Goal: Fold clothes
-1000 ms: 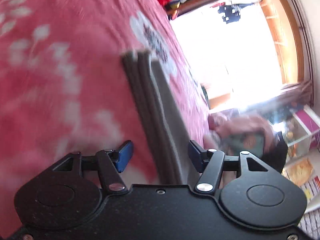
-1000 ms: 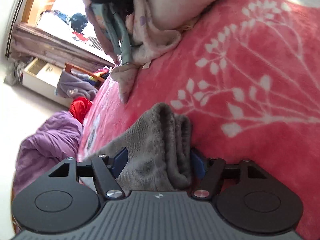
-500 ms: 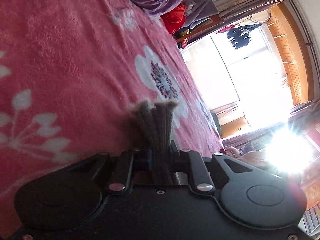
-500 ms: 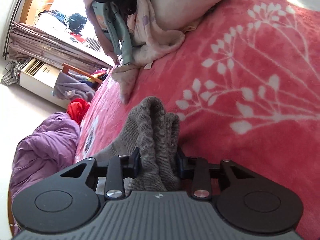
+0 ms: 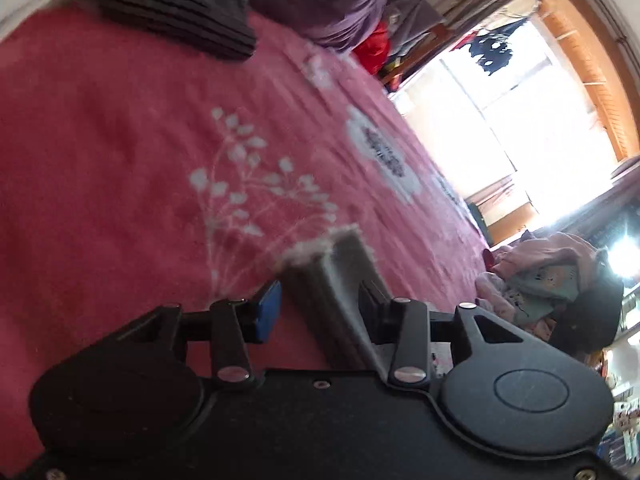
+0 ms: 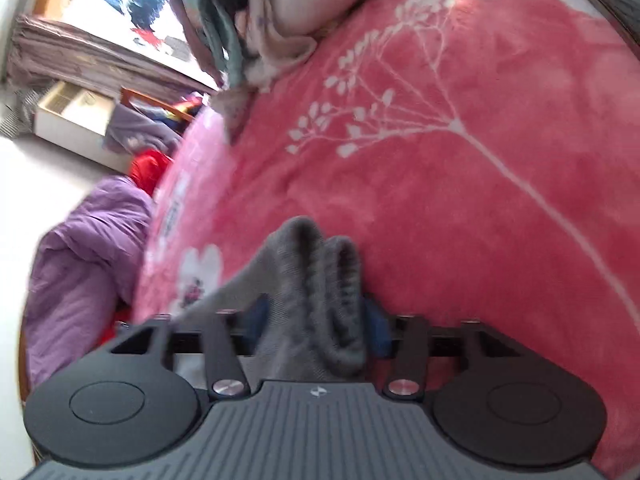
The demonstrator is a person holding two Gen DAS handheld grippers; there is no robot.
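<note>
Your left tool (image 5: 318, 300) has just opened, released around the folded grey garment (image 5: 340, 276) on the pink bed (image 5: 120, 140). Your right tool (image 6: 316, 320) has just opened too, its pads loosely flanking the garment's (image 6: 312, 280) other end.

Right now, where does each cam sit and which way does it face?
Left wrist: on the left gripper, angled down over the pink blanket toward the window; its own fingers show.
Right wrist: on the right gripper, facing the clothes pile; its own fingers show.
Shared: the folded grey garment between open jaws, the blanket.
</note>
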